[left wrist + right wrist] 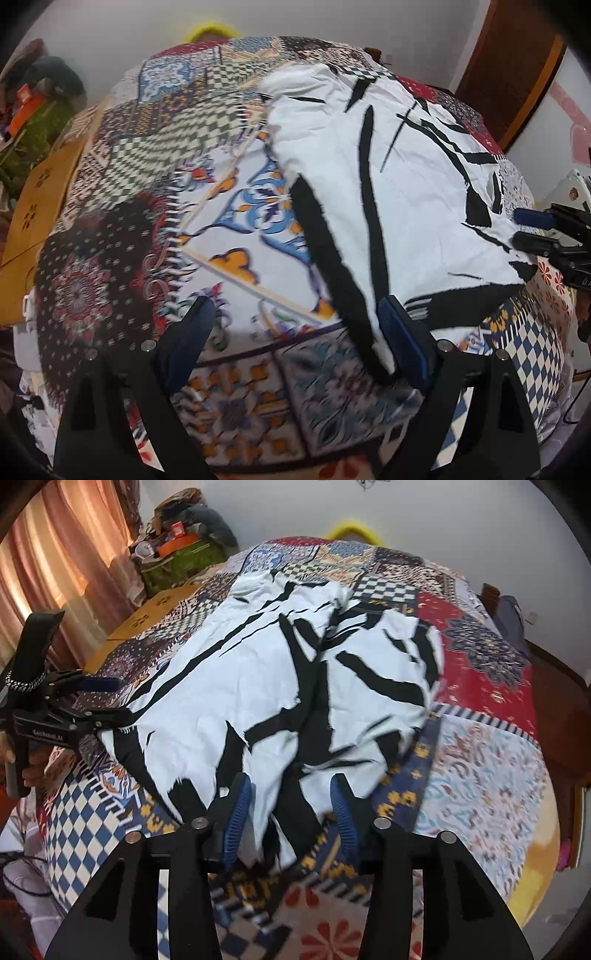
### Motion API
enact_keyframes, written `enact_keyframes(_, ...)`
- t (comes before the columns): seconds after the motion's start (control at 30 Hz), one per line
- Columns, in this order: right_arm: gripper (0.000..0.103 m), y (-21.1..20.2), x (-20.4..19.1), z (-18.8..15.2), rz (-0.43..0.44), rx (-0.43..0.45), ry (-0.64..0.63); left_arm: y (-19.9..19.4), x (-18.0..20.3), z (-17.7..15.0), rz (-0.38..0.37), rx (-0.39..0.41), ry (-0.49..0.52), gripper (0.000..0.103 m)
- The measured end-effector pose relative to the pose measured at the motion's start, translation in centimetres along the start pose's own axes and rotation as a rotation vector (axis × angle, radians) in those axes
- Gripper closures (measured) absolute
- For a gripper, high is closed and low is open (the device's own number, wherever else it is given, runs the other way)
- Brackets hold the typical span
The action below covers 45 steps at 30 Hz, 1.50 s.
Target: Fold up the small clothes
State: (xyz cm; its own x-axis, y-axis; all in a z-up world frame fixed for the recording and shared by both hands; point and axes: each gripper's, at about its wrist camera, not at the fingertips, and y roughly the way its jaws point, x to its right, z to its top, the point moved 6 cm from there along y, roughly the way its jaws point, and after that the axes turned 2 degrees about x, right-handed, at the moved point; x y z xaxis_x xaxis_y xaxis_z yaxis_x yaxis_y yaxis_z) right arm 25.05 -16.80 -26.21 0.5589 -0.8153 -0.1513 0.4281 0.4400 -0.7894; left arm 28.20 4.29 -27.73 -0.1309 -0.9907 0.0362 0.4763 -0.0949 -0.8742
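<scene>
Patchwork-printed bedcover (pixel 229 221) carries a white garment with black brush-stroke markings (pixel 388 177), spread near its front edge. Left hand-held gripper (pixel 306 339) gapes wide at the cloth's left hem; right hand-held gripper (pixel 291 819) stands part-open, hem between its pads, ungripped.

The left tool (pixel 299 332) is pointing steeply downward with its jaws standing wide apart, nothing pressed between the pads. The right tool (pixel 291 808) is tilting downward too, its jaws partly parted and gripping nothing. Fingertips (pixel 27 775) are curling around the left tool's handle in the right wrist view.
</scene>
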Motion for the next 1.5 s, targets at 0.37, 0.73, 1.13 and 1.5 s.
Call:
enact_keyframes(0.37,0.009,-3.0,5.0,3.8,-0.071,0.172,0.214,-2.1,-3.0,6.2,-0.021,0.101,-0.147,0.012)
enact_keyframes(0.73,0.009,5.5,5.5,4.3,0.134,0.007,0.376,7.4,-1.4,8.5,-0.246,-0.086,-0.274,0.012)
enact_keyframes(1.13,0.071,8.2,2.6,6.2,0.269,-0.004,0.321,8.8,1.5,10.8,-0.376,-0.052,-0.232,0.074)
enact_keyframes(1.5,0.088,4.3,-2.9,9.7,0.260,0.099,0.187,0.5,-0.9,10.8,-0.314,0.141,-0.192,0.093)
